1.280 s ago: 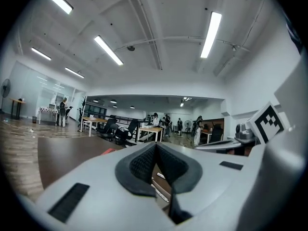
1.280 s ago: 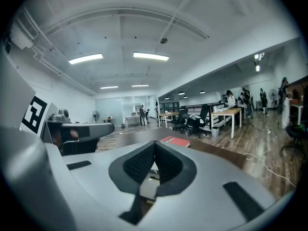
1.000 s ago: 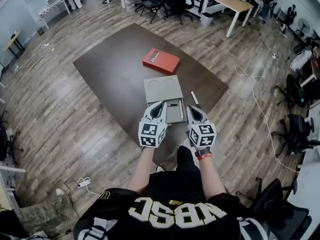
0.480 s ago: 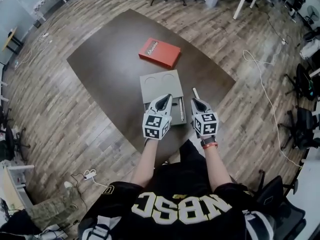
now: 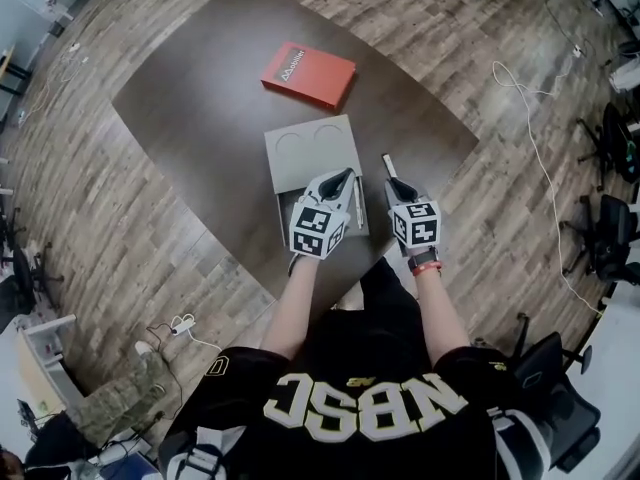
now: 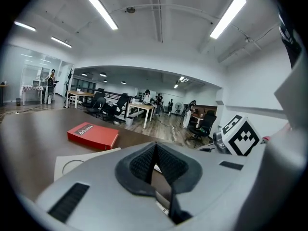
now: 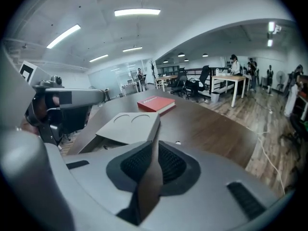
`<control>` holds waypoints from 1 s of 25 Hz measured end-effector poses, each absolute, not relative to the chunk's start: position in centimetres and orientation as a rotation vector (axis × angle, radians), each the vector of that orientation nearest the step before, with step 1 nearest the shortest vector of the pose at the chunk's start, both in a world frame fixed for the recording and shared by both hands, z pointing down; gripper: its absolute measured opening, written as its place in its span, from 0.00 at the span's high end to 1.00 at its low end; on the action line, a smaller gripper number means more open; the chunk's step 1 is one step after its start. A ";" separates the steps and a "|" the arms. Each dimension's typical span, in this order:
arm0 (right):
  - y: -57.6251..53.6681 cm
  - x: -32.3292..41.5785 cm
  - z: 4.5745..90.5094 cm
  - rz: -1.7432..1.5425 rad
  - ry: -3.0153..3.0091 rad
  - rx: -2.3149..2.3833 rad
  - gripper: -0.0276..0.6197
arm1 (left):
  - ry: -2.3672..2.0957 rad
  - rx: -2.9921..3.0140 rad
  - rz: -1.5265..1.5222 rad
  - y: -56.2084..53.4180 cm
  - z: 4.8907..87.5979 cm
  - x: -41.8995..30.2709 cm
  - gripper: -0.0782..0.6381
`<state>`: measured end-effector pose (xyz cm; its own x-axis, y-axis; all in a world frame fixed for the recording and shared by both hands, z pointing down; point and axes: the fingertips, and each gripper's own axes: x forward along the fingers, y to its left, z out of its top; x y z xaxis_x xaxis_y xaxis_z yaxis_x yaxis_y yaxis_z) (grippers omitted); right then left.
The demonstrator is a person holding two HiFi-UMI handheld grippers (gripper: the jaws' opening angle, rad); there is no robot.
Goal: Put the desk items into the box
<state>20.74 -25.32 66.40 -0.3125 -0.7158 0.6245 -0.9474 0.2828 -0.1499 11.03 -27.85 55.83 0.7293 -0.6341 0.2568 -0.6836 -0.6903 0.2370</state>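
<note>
A flat grey box [image 5: 312,158] lies on the dark table [image 5: 200,118], its lid bearing two round recesses and its near compartment uncovered with a pen inside. My left gripper [image 5: 347,176] hovers over that compartment, jaws together and empty. My right gripper [image 5: 391,184] hangs just right of the box, at the near end of a white pen [image 5: 386,164] on the table; its jaws are opening with nothing between them. A red book [image 5: 308,75] lies beyond the box. The box [image 7: 130,124] and book [image 7: 156,103] also show in the right gripper view.
The table's near edge [image 5: 330,288] runs just under my forearms. Wood floor surrounds the table, with a white cable [image 5: 535,118] at the right and office chairs [image 5: 615,238] at the far right. Desks and people stand far back in the gripper views.
The head view has tilted, so table and box sit higher in the picture. Both grippers have crept slightly forward along the box's near end. Nothing was picked up.
</note>
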 end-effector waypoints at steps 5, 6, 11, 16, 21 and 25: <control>-26.6 22.5 69.4 0.735 -2.064 1.454 0.86 | -0.999 2.605 0.264 -29.2 57.7 12.7 0.87; -26.9 22.7 70.0 0.740 -2.055 1.444 0.85 | -0.995 2.598 0.271 -29.5 58.1 12.9 0.87; -28.2 23.5 72.6 0.756 -2.011 1.392 0.79 | -0.979 2.560 0.304 -30.3 60.0 13.5 0.87; -29.3 23.9 74.8 0.773 -1.983 1.354 0.74 | -0.974 2.543 0.300 -31.0 60.7 13.7 0.87; -29.6 24.1 76.2 0.770 -1.946 1.327 0.74 | -0.983 2.527 0.321 -31.1 61.4 13.4 0.87; -29.6 24.2 76.9 0.765 -1.914 1.331 0.77 | -0.977 2.519 0.333 -31.0 62.0 13.4 0.87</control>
